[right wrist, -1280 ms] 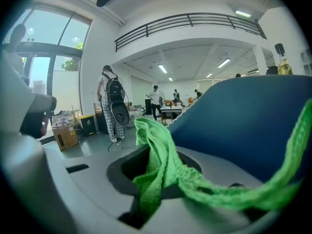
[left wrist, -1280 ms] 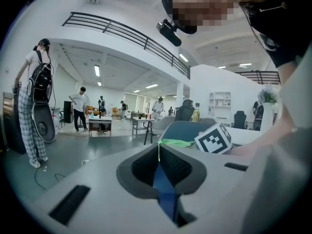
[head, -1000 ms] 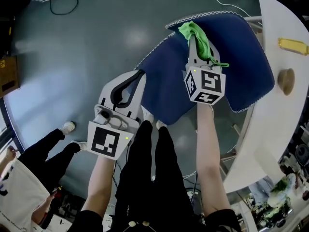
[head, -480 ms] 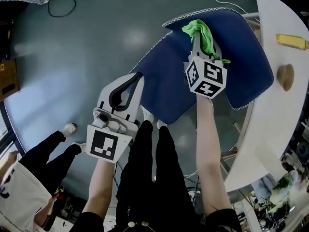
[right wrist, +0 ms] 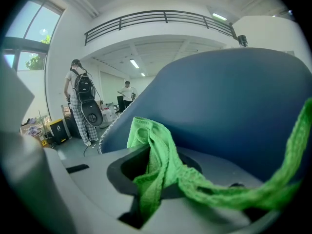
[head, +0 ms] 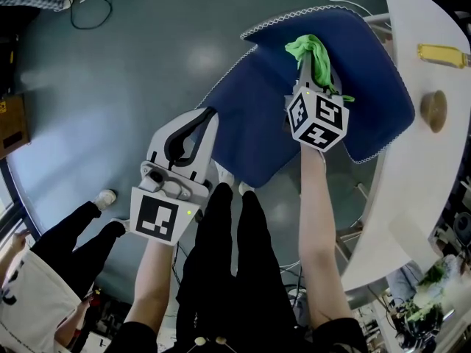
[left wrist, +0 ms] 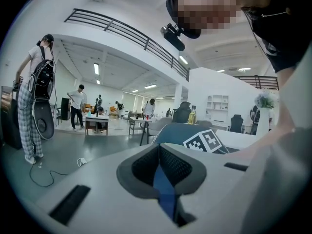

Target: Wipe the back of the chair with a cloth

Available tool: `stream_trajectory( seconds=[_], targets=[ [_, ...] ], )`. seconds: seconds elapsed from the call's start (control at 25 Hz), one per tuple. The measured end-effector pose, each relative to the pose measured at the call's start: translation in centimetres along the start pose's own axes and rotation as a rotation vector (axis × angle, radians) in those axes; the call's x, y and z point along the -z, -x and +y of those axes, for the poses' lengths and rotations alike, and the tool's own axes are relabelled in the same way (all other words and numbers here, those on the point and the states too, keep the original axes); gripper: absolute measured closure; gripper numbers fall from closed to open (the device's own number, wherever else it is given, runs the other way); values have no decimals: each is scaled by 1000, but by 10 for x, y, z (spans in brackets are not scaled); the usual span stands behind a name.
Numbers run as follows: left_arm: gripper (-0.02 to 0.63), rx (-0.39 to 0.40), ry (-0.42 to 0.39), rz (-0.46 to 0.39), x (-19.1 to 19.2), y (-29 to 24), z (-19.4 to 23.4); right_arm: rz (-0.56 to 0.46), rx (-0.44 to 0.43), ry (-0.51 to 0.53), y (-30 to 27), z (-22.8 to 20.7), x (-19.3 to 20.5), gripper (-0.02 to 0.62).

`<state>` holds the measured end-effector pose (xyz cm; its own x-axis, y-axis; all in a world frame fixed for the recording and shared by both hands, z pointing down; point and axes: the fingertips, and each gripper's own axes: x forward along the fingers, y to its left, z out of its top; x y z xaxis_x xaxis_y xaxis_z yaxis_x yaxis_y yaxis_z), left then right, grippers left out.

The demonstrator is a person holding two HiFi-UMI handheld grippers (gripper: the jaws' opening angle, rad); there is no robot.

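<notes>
A blue chair with white stitched edging stands ahead of me, below my arms. My right gripper is shut on a green cloth and holds it against the blue surface near the chair's upper edge. In the right gripper view the cloth bunches between the jaws and trails off to the right over the chair. My left gripper is shut and holds nothing, with its tips at the chair's left edge. Blue chair shows past its jaws in the left gripper view.
A white curved table runs along the right, carrying a yellow object and a brown round object. A person's legs are at lower left. A cable lies on the grey floor. Another person stands further off.
My right gripper and the green cloth have shifted a little to the right and further along the chair's surface. The left gripper has hardly moved.
</notes>
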<state>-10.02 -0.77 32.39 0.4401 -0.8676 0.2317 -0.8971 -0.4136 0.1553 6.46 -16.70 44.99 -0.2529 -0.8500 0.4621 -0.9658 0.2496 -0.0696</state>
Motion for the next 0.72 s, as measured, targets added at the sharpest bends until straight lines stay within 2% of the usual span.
stream_trajectory(
  seconds=[0.72],
  targets=[
    [598, 46, -13, 0, -2, -9, -21, 19, 129, -60, 35, -45, 18, 549]
  ],
)
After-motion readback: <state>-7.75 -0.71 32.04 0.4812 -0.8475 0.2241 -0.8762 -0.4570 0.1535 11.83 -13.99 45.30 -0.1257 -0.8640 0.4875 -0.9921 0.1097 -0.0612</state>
